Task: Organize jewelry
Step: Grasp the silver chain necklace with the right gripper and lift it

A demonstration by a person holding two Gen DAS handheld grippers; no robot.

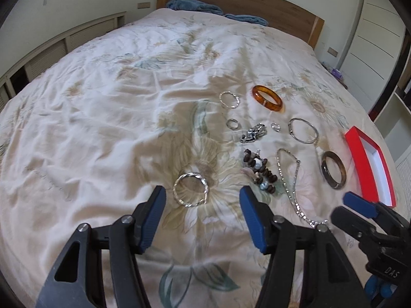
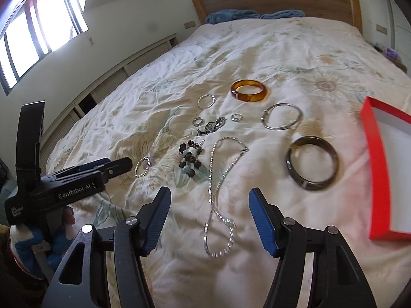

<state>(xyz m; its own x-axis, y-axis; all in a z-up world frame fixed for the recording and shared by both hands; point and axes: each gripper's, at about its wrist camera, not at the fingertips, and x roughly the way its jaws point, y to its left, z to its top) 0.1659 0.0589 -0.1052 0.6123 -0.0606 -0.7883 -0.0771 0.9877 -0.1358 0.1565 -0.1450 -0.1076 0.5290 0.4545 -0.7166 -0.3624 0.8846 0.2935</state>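
Jewelry lies spread on a floral bedspread point(image 1: 102, 128). My left gripper point(image 1: 203, 195) is open, just short of a twisted silver bangle point(image 1: 190, 189). My right gripper point(image 2: 209, 202) is open above a silver chain necklace point(image 2: 218, 192). Nearby lie a wooden bead bracelet point(image 2: 191, 160), a dark bangle point(image 2: 312, 163), an amber bangle point(image 2: 249, 90), a thin silver bangle point(image 2: 281, 116), silver hoops point(image 2: 206, 101) and small rings point(image 2: 197, 121). A red box point(image 2: 377, 169) with a white inside lies open at the right; it also shows in the left wrist view point(image 1: 370, 164).
A wooden headboard point(image 2: 277, 2) and blue towels point(image 2: 231, 16) are at the far end of the bed. Louvred cabinets point(image 2: 123, 77) run along the left wall under a window. A silver clasp piece point(image 2: 212, 125) lies among the rings.
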